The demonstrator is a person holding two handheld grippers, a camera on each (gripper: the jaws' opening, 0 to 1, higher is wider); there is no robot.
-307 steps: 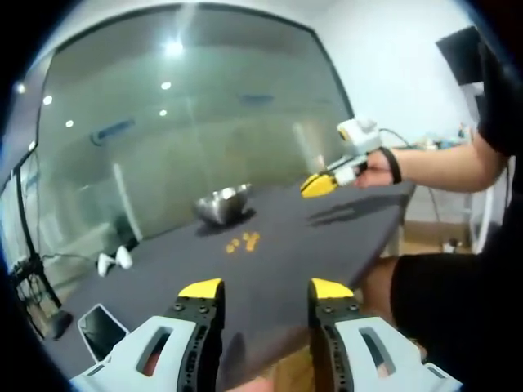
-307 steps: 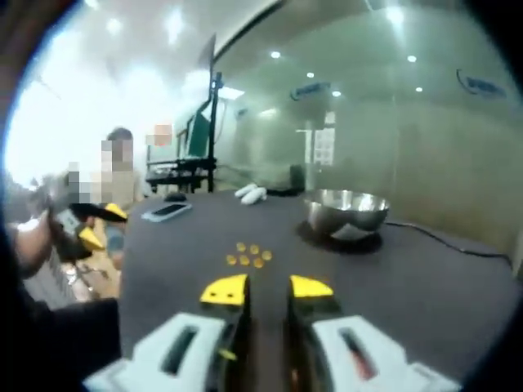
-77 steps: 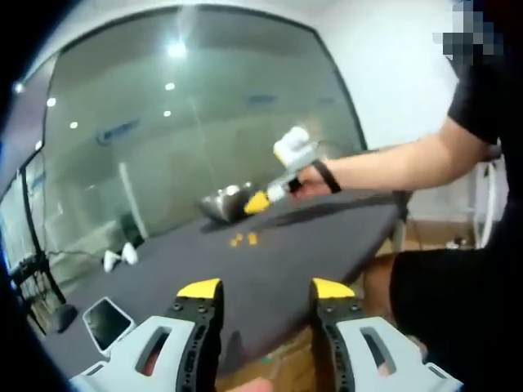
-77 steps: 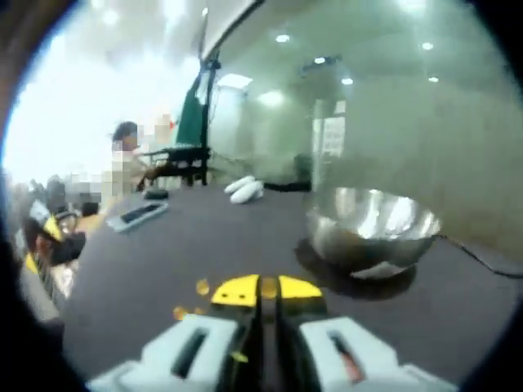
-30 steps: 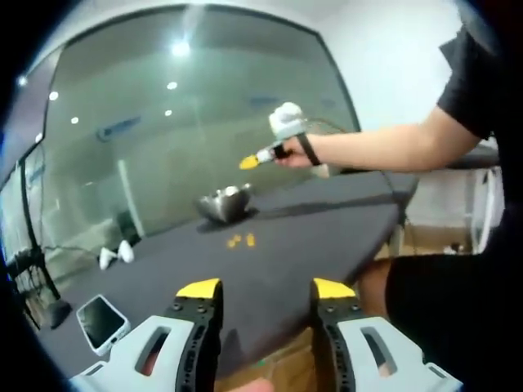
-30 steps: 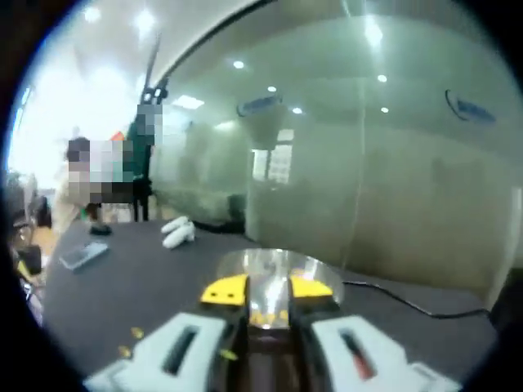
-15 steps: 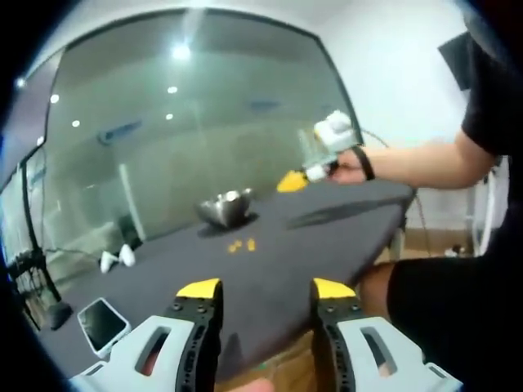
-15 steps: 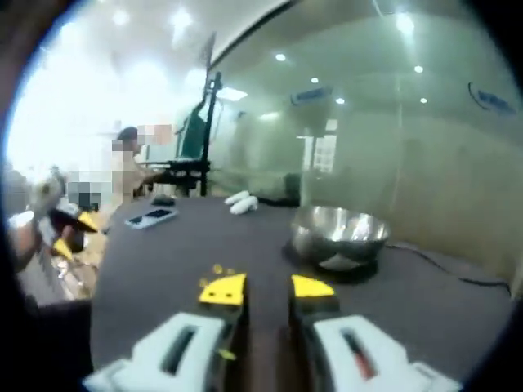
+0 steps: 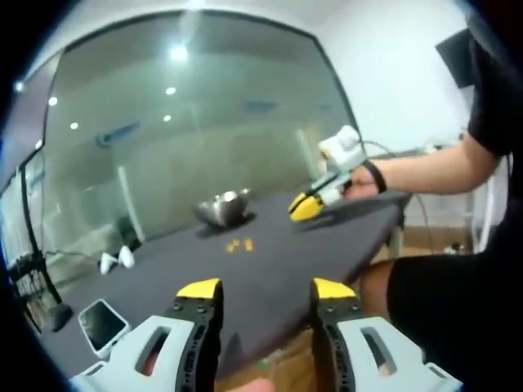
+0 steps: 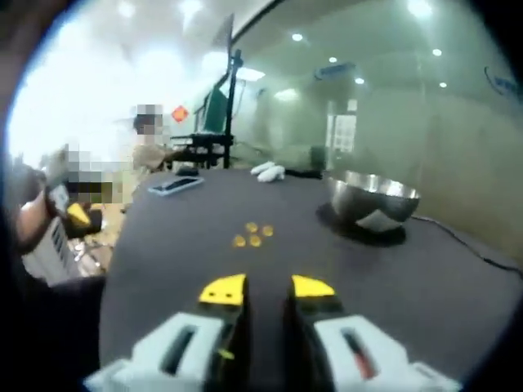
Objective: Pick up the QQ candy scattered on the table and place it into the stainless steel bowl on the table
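The right hand-held gripper (image 10: pixel 268 287) is hovering over the dark table (image 10: pixel 458 286) with its yellow-tipped jaws parted by a narrow gap and gripping nothing. Just beyond it, three small round amber QQ candy (image 10: pixel 252 235) pieces are lying close together on the table. Farther right, the shiny stainless steel bowl (image 10: pixel 373 196) is standing upright. The left hand-held gripper (image 9: pixel 265 288) is waiting near the table's edge, jaws wide apart and empty.

Three QQ candies (image 10: pixel 254 235) are lying on the table (image 10: pixel 425 278), beside one stainless steel bowl (image 10: pixel 373 199), one phone (image 10: pixel 172 185).
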